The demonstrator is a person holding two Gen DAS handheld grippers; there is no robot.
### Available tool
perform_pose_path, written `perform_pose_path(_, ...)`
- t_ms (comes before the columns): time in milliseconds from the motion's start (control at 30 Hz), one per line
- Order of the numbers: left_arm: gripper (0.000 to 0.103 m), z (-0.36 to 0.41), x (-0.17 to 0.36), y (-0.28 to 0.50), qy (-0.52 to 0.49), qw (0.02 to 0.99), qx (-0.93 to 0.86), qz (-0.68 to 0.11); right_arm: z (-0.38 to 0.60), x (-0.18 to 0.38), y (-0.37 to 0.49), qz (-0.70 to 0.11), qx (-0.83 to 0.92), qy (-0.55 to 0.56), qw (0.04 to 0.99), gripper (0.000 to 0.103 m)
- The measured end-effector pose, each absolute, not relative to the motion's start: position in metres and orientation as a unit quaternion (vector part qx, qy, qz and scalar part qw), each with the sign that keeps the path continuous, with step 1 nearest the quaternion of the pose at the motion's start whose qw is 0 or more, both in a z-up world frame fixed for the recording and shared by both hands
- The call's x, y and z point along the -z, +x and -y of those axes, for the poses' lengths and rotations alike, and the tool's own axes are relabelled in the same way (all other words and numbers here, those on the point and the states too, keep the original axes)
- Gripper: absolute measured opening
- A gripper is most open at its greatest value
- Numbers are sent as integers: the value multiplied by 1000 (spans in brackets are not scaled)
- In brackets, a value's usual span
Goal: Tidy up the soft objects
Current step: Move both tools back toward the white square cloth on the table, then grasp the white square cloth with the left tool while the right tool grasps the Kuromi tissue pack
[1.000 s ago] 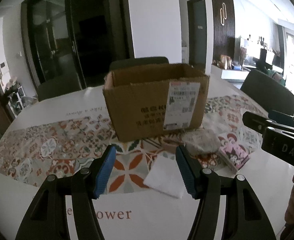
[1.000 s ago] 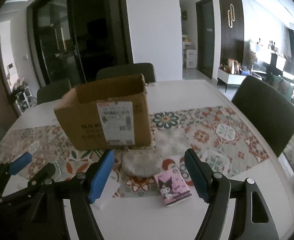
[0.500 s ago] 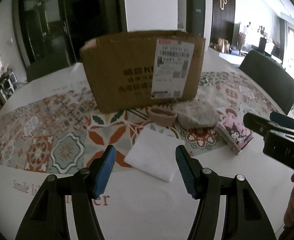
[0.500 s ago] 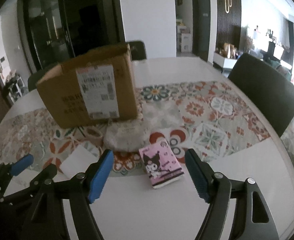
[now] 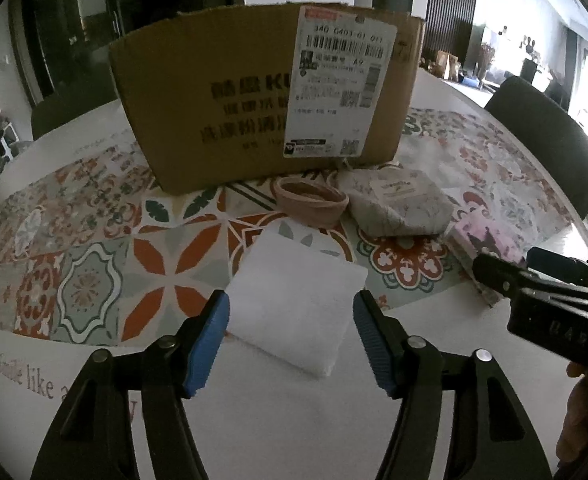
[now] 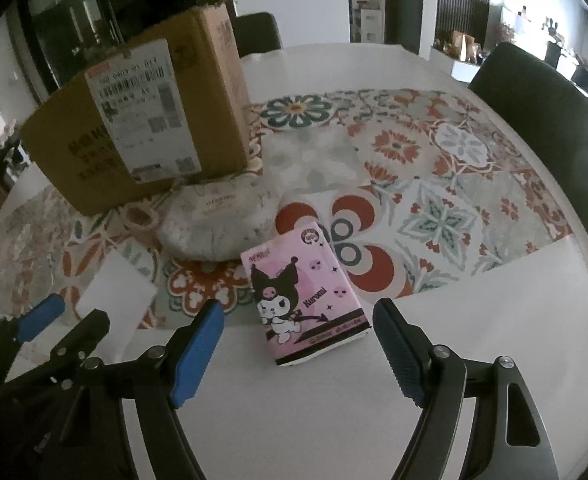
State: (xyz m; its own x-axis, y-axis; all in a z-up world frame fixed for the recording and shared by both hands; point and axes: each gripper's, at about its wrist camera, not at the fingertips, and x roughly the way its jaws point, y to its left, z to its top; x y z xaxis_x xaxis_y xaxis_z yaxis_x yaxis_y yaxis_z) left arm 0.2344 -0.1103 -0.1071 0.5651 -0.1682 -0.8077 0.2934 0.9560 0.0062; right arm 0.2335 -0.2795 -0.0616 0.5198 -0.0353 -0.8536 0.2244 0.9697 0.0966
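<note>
White pad (image 5: 294, 300) between spread left gripper (image 5: 291, 316) | right gripper (image 6: 298, 318) spread, empty; tissue pack (image 6: 304, 294) perhaps lower

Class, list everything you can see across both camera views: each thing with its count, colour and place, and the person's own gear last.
Open cardboard box: 1, brown, back of table.
White folded cloth: 1, white, between left fingers.
Pink cartoon tissue pack: 1, pink, between right fingers.
Pale printed pouch: 1, cream, front of box.
Beige fabric ring: 1, beige, left of pouch.
Patterned table runner: 1, red-green, across white table.
Dark chair: at least 1, right.
Left hand-held gripper: 1, black-blue, open.
Right hand-held gripper: 1, black-blue, open.
</note>
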Motion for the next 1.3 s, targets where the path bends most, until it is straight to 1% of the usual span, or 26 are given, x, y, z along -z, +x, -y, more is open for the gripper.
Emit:
perform_pose_path(100,65,111,113,241,64,878,133,-456,277,67,237,-489,76,83,865,78)
perform_pose_path(300,65,113,123,248,44,867,143,-476,279,77,245,-501,72,87,858,78)
perform_pose_path(633,66,121,132,253,67,870,133,-470,283,85,250,-501,70,92,858,78)
perform_pose_path(700,57,121,132,250,71,876,130,-460,284,86,251,-499,69,94,859,77)
perform_pose_path(767,39,120,132,249,74,879,130,-453,284,86,250,-497,72,90,860,75)
perform_pose_path(800,34,120,131,249,76,879,130,-453,283,86,250,-496,73,87,861,68)
perform_pose_path(833,24,120,131,250,78,879,129,-452,282,86,249,-495,75,82,862,66)
perform_pose_path(867,18,120,130,249,81,879,128,-452,281,85,248,-495,74,77,862,66)
perform_pose_path(900,17,119,130,249,82,879,128,-452,280,85,248,-496,72,77,862,66)
perform_pose_path(967,11,117,129,249,78,878,133,-453,278,85,247,-497,68,77,862,65)
perform_pose_path(1000,10,117,129,248,76,877,136,-454,277,85,246,-497,66,78,862,65)
perform_pose_path(1100,8,115,126,245,69,876,143,-456,274,83,241,-497,58,83,862,64)
perform_pose_path(1300,8,110,116,231,61,881,152,-444,268,76,230,-491,52,92,865,64)
